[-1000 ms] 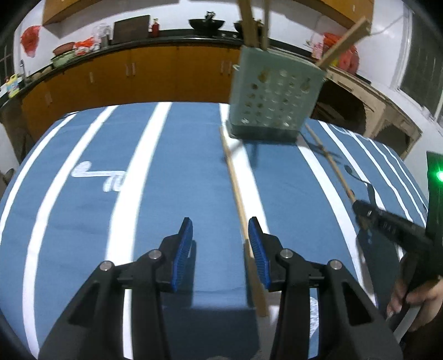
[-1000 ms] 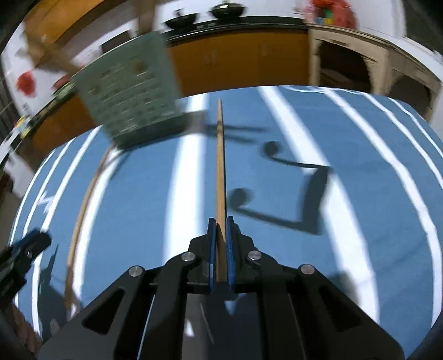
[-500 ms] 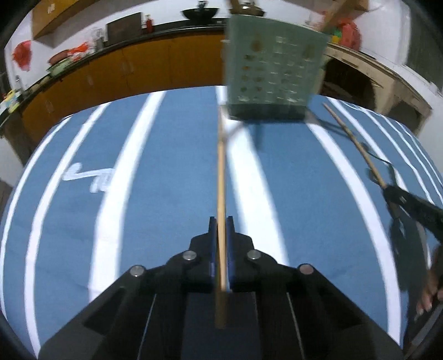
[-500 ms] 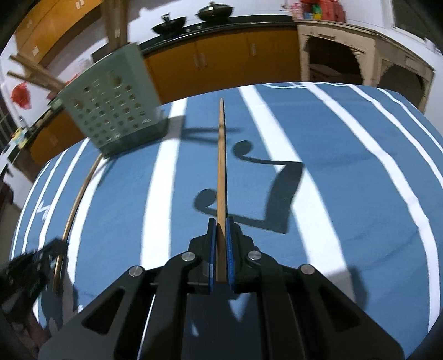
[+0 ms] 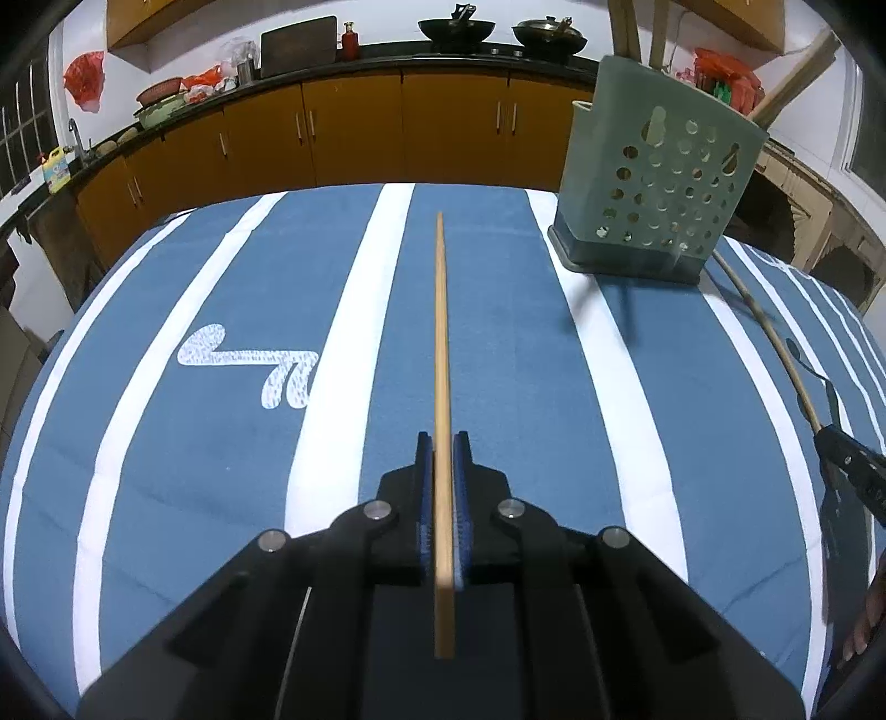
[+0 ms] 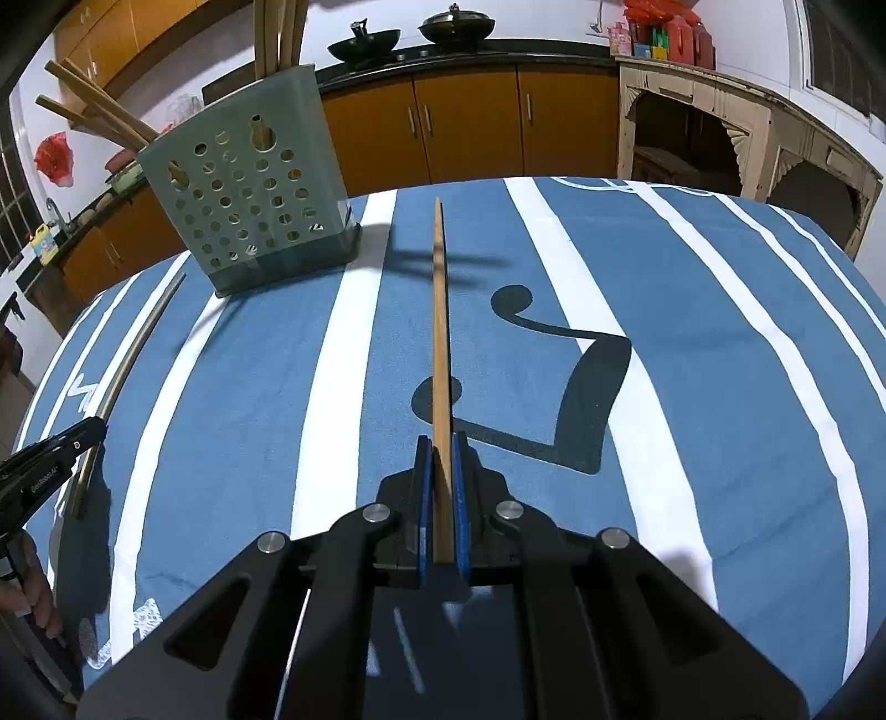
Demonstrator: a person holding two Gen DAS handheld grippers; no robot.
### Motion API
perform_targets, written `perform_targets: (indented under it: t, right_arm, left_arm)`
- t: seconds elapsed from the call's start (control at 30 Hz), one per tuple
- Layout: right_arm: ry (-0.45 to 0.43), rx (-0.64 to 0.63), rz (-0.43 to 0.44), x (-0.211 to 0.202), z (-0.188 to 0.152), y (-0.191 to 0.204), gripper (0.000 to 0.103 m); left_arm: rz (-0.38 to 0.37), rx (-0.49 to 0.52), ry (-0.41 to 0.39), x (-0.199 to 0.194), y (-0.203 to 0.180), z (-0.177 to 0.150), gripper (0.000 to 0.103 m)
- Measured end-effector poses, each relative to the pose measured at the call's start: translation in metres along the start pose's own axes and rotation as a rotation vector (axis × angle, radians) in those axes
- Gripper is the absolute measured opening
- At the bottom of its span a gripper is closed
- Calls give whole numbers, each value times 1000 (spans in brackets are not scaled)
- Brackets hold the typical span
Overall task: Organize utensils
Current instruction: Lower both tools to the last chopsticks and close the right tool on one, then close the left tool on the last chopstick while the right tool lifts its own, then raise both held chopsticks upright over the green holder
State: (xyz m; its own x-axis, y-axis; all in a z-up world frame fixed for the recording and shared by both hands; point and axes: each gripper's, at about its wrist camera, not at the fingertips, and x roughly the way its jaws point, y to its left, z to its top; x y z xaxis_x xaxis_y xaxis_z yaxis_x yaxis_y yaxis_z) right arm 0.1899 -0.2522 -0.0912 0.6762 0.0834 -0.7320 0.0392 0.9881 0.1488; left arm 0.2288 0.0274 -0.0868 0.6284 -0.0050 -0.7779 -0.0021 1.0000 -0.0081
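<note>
We work over a bench (image 5: 166, 443) covered with a blue cloth (image 6: 720, 332) crossed by white stripes. Behind it runs a dark counter on orange cabinets (image 5: 354, 138), carrying two woks (image 5: 457, 27), a red bottle (image 5: 348, 41) and bowls. A pale wooden shelf unit (image 6: 692, 127) stands at about 2 o'clock in the right wrist view.

Our left claw (image 5: 443, 487) is clenched on a wooden chopstick (image 5: 441, 343) that points straight toward 12 o'clock above the cloth. Our right claw (image 6: 442, 493) grips a second chopstick (image 6: 439, 321) the same way.

A green perforated utensil holder (image 5: 659, 188) stands on the cloth at about 1 o'clock from the left claw and 11 o'clock from the right. Wooden sticks (image 6: 94, 105) lean out of its top.

Nothing lies between either chopstick tip and the holder. Dark shadows of the tools fall on the cloth ahead of the right claw.
</note>
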Motion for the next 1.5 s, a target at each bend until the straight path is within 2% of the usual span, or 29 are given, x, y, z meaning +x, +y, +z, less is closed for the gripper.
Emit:
perform_targets:
  t: [0.23, 0.67, 0.73, 0.77, 0.93, 1.1, 1.33, 1.5]
  right_arm:
    - [0, 0, 0, 0, 0, 0, 8]
    - [2, -1, 8, -2, -3, -2, 8]
    - [1, 6, 19, -3, -4, -3, 8]
    - [0, 14, 27, -4, -4, -5, 8]
    - [-38, -6, 26, -16, -6, -4, 8]
    - [-135, -8, 22, -46, 5, -8, 8]
    - [-268, 12, 21, -85, 29, -16, 8]
    - [-347, 7, 33, -106, 43, -15, 8]
  left_arm:
    - [6, 21, 1, 1, -5, 0, 16]
    - [2, 11, 1, -1, -4, -3, 18]
    - [-5, 18, 1, -4, -5, -6, 15]
    - [-9, 21, 2, -5, -5, -7, 8]
    - [-26, 39, 17, -14, -3, -12, 7]
    - [-20, 67, -44, -42, 1, -7, 7]
    - [-32, 74, -202, -96, 5, 17, 7]
    - [-59, 64, -283, -123, 6, 33, 7]
